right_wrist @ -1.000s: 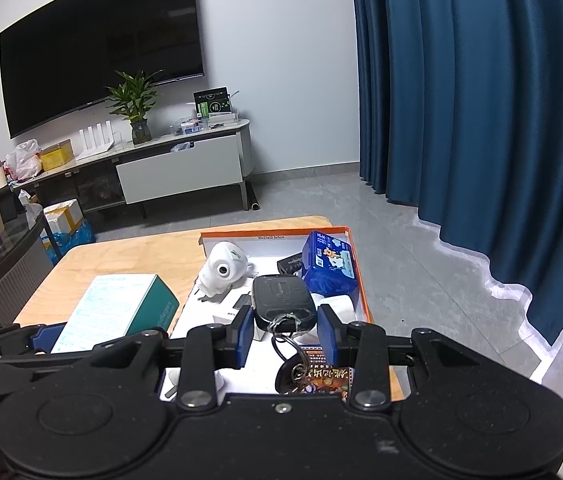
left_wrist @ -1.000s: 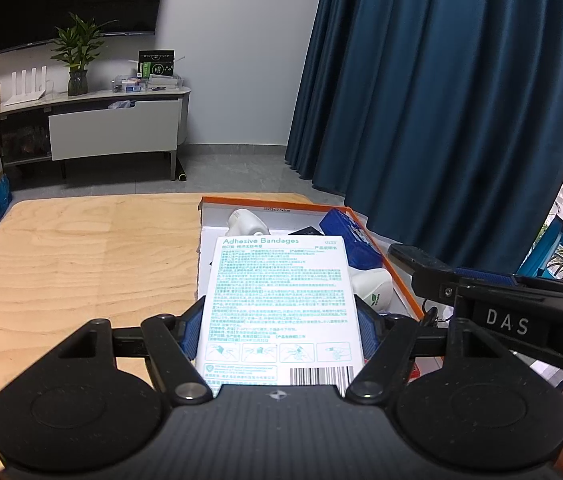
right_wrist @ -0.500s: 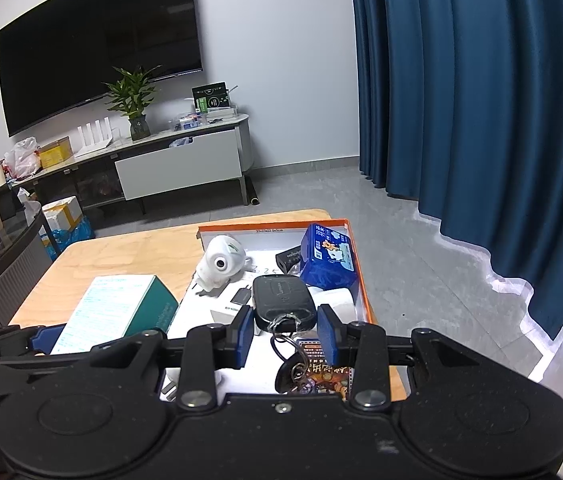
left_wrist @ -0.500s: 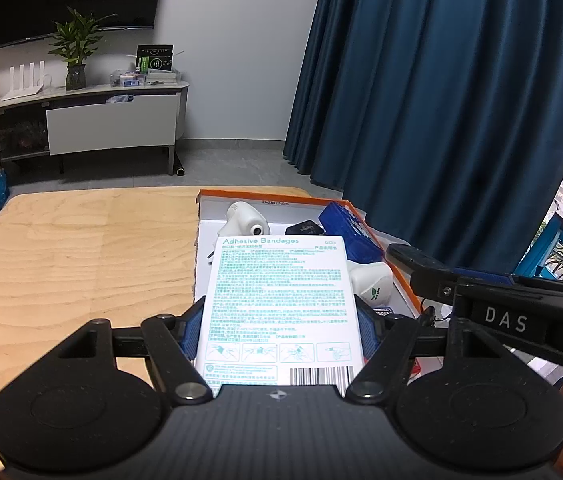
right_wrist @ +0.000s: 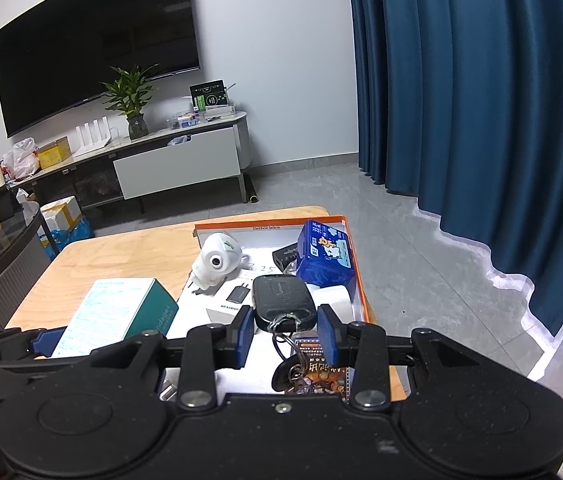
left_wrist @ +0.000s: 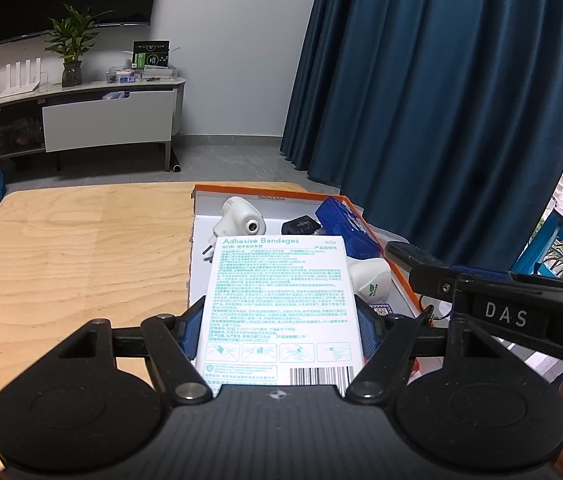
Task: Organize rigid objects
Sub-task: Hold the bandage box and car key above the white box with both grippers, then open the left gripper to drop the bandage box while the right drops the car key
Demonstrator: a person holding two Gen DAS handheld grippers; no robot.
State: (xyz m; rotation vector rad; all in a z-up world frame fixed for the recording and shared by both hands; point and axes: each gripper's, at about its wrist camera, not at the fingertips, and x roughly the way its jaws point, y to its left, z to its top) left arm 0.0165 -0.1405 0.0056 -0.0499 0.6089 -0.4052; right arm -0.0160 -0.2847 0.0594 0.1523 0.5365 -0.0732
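Left wrist view: the left gripper (left_wrist: 279, 334) is seen closed on the bandage box (left_wrist: 279, 312), blue pads pressed to its two long sides.
Bandage box: held flat, printed side up, over the near part of the orange-rimmed box (left_wrist: 265, 189).
Right wrist view: the right gripper (right_wrist: 286, 334) is held partly open; its pads flank the black key fob (right_wrist: 281, 296), and contact cannot be told.
Key fob: lying in the orange-rimmed box (right_wrist: 355, 264), its ring and keys (right_wrist: 289, 372) trailing toward the camera.
Beyond: a white camera (right_wrist: 215, 264) and a blue packet (right_wrist: 323, 254) are seen inside the box.
Table (left_wrist: 73, 248): light wood, carrying the box.
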